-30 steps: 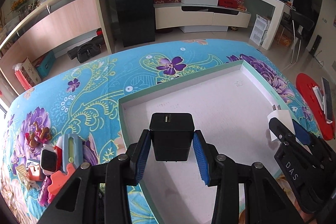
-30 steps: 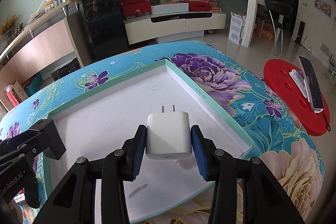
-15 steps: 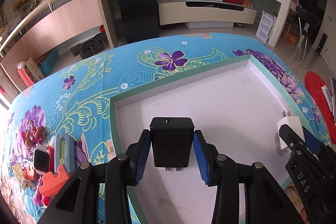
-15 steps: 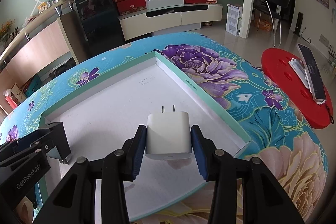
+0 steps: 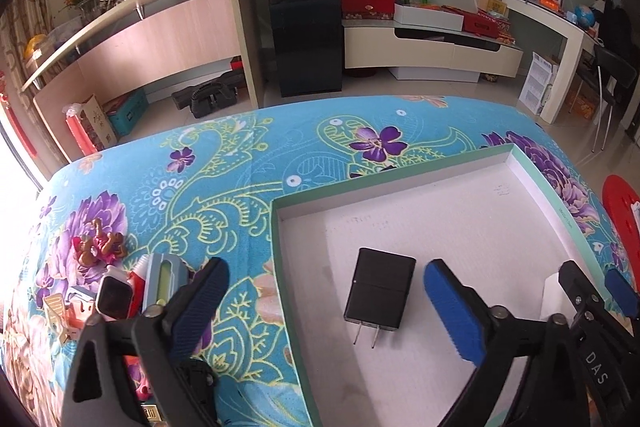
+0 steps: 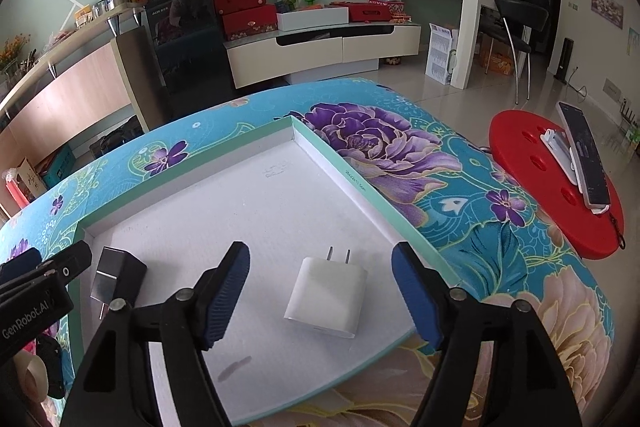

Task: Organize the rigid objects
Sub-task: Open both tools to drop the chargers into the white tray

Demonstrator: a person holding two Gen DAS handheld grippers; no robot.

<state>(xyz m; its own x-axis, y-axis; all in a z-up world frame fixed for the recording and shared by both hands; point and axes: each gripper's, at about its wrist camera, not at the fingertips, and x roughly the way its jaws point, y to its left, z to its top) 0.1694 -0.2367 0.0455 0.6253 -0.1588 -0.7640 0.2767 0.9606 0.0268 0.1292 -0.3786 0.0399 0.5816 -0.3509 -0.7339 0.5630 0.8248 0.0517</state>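
The left gripper (image 5: 328, 307) is seen with its jaws spread wide; they have just been opening. The black charger (image 5: 379, 287) lies flat between them in the white tray (image 5: 460, 203), touched by neither blue pad, its prongs pointed toward the camera. The right gripper (image 6: 320, 295) has also just been opening, and its jaws are spread apart. The white charger (image 6: 326, 296) lies flat between them on the tray floor, not pinched, its prongs pointed away. The tray is set on the flowered blue counter (image 5: 224, 187). A pile of small toys (image 5: 116, 291) is seen left of the tray.
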